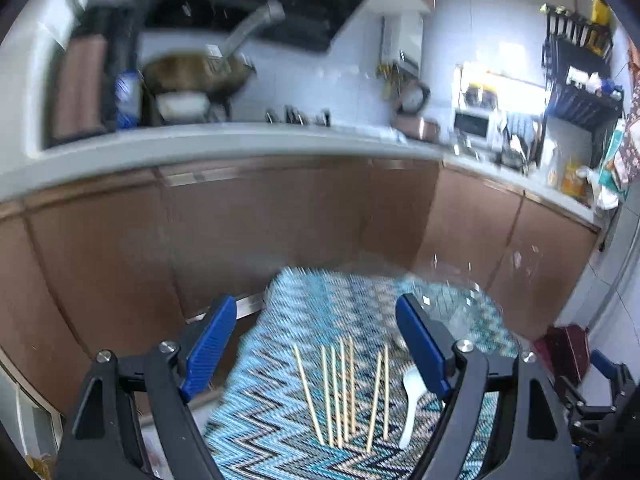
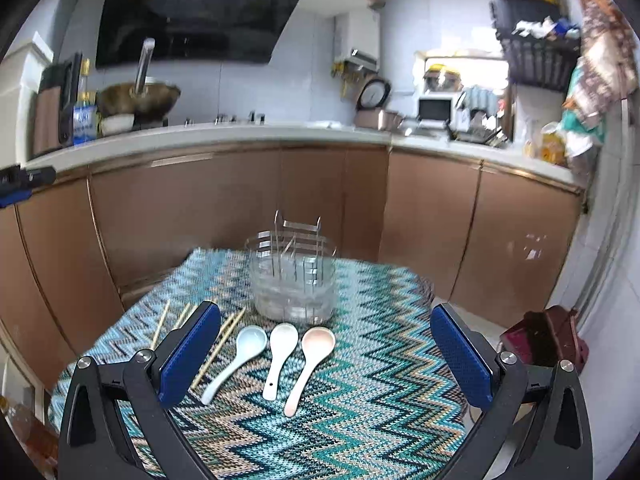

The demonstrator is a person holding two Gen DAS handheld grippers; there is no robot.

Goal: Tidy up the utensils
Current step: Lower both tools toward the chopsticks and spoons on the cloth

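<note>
Several bamboo chopsticks (image 1: 344, 392) lie side by side on a zigzag cloth (image 1: 280, 420), below my open, empty left gripper (image 1: 316, 344). A pale spoon (image 1: 412, 404) lies to their right. In the right wrist view, three ceramic spoons lie in a row: pale blue (image 2: 236, 360), white (image 2: 279, 356) and pink (image 2: 310, 364). Behind them stands a clear utensil holder (image 2: 294, 280) with metal dividers. My right gripper (image 2: 326, 356) is open and empty above the spoons. Chopsticks (image 2: 224, 340) show partly behind its left finger.
The zigzag cloth (image 2: 380, 400) covers a small table in front of brown kitchen cabinets (image 2: 200, 208). A counter (image 2: 240, 132) with a wok, bottles and appliances runs behind. A dark red stool (image 2: 548, 336) stands on the floor at the right.
</note>
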